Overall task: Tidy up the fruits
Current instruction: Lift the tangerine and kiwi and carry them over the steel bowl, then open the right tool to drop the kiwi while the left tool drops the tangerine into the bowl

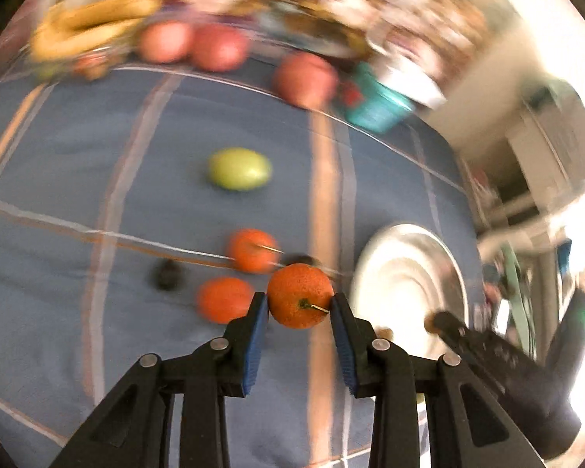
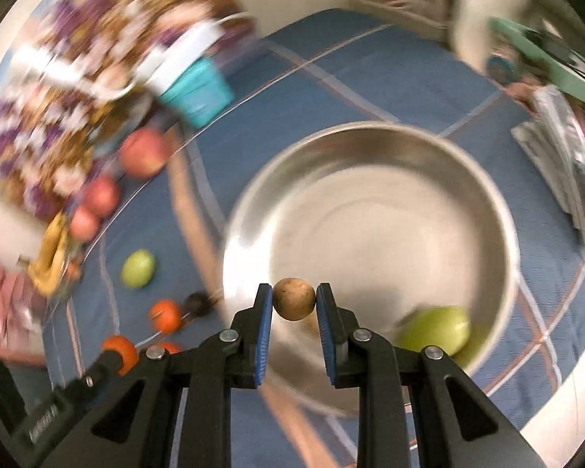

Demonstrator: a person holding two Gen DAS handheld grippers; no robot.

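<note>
In the left wrist view, the left gripper (image 1: 300, 304) was seen pinching an orange tangerine (image 1: 300, 296) between its blue pads, low in the centre of the frame, above a blue checked cloth (image 1: 97, 156). Two more tangerines (image 1: 224, 299) (image 1: 252, 249) were seen on the cloth just left of it, with a small dark fruit (image 1: 167, 275) further left. A green fruit (image 1: 240, 168) was seen alone at mid-frame. Three red apples (image 1: 306, 80) and a bunch of bananas (image 1: 93, 27) were blurred along the upper edge, beside a teal container (image 1: 378, 107) at the upper right. A steel bowl (image 1: 409, 273) was seen at the right.

In the right wrist view, the right gripper (image 2: 294, 304) was seen clamped on a small round brown fruit (image 2: 294, 298), held over the near rim of the steel bowl (image 2: 370, 179). A green fruit (image 2: 436, 329) was seen inside the bowl at its lower right. The left gripper's tangerine (image 2: 121, 347) was visible at the lower left edge.
</note>
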